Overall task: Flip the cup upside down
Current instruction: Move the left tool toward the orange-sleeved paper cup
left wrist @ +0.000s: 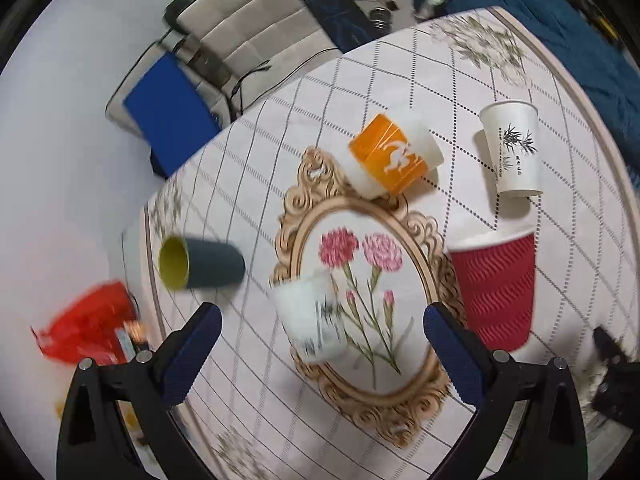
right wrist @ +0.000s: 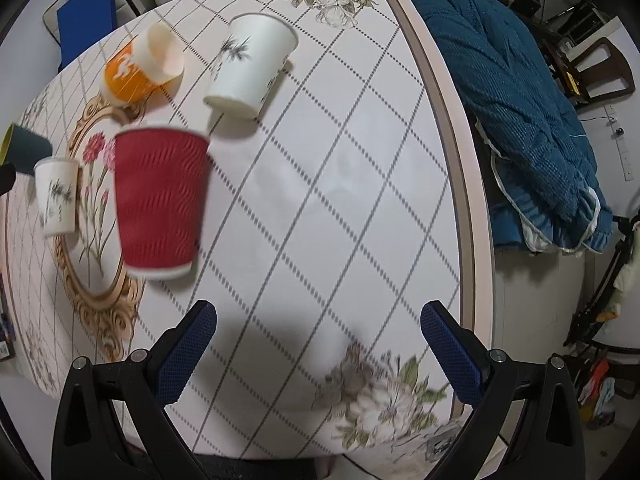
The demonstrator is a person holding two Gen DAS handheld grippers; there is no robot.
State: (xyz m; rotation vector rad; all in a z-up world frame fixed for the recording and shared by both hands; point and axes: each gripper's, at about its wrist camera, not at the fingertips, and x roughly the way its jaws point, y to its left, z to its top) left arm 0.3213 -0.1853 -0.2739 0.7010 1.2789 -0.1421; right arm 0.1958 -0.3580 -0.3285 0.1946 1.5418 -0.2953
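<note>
Several cups stand on the patterned table [left wrist: 248, 184]. A small white cup [left wrist: 310, 318] stands upright, just ahead of and between the fingers of my open, empty left gripper [left wrist: 322, 338]; it also shows in the right wrist view [right wrist: 56, 196]. A red ribbed cup [left wrist: 494, 284] [right wrist: 160, 200], a large white cup with a bamboo print [left wrist: 512, 146] [right wrist: 250, 66] and an orange-and-white cup [left wrist: 394, 154] [right wrist: 140, 68] are upright. A dark grey cup with a yellow inside [left wrist: 200, 262] [right wrist: 24, 150] lies on its side. My right gripper [right wrist: 318, 338] is open and empty above bare tablecloth.
A gold-framed flower print [left wrist: 360, 288] marks the table's middle. A chair with a blue cushion [left wrist: 168, 108] stands beyond the far edge. A blue blanket [right wrist: 512, 92] lies off the table's right edge. Red packaging [left wrist: 92, 324] lies off the left edge.
</note>
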